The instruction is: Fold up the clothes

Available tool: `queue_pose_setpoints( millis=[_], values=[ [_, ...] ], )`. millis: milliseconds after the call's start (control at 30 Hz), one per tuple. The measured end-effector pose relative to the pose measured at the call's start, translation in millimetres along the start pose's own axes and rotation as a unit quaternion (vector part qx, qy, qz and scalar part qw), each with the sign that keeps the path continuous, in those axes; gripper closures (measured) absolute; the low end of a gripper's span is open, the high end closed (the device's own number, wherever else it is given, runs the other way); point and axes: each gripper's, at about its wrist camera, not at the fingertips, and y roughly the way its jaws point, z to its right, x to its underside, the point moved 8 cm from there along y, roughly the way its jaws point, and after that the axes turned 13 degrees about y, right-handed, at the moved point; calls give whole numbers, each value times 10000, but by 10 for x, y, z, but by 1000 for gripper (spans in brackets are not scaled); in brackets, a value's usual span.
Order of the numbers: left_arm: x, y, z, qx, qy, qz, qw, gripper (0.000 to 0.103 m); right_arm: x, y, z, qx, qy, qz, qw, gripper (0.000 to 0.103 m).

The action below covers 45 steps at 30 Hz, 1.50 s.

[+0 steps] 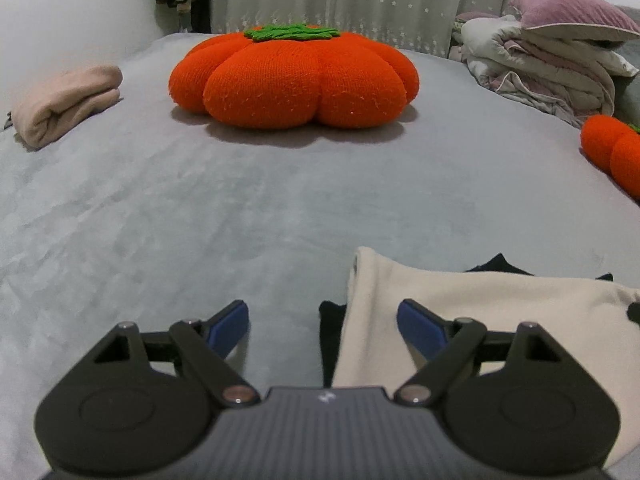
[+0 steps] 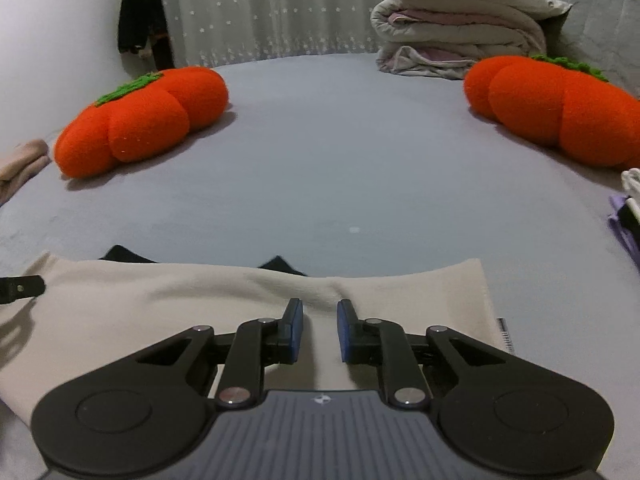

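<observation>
Presently, left wrist view: the left gripper (image 1: 323, 330) is hovering with fingers spread wide and empty over the cream garment's (image 1: 460, 312) left edge, where it is lying flat on the grey bedsheet (image 1: 200, 208), black fabric (image 1: 330, 340) peeking out beneath.

Right wrist view: the right gripper (image 2: 319, 330) is sitting above the cream garment (image 2: 160, 312), fingers narrowly parted, apparently pinching nothing. Cloth is looking soft, light and limp; edges and corners are likely offering the best hold.

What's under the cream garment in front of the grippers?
Black fabric pokes out past the cream garment at its far edge and beside its left edge, on the grey bedsheet. How far it extends underneath is covered.
</observation>
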Motion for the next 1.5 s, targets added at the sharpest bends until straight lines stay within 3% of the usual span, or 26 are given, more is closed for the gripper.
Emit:
queue_pose_setpoints(
  millis=[167,333,733,933,1133,1300,1500],
  values=[
    [7,-16,11,-31,59,-2,10000,17,31,-71,-27,336,-431,92,9985,87],
    [8,-19,21,-50,117,6,9999,17,-17,-78,205,571,-206,167,9980,85],
    [1,-108,-35,5,161,58,9999,20,-31,-94,252,475,-43,222,9986,85],
    [-40,-254,-291,120,-291,140,9994,20,35,-264,-186,-163,-216,316,9991,84],
    [-45,-335,-452,177,-562,167,9981,21,346,-415,-869,-985,-835,277,9912,83],
    [2,-448,-330,357,-322,257,9985,21,610,-352,-1103,-1129,-1097,105,9875,81],
    [8,-679,-21,807,77,675,9944,25,624,-235,-1052,-1150,-954,29,9888,80]
  ],
)
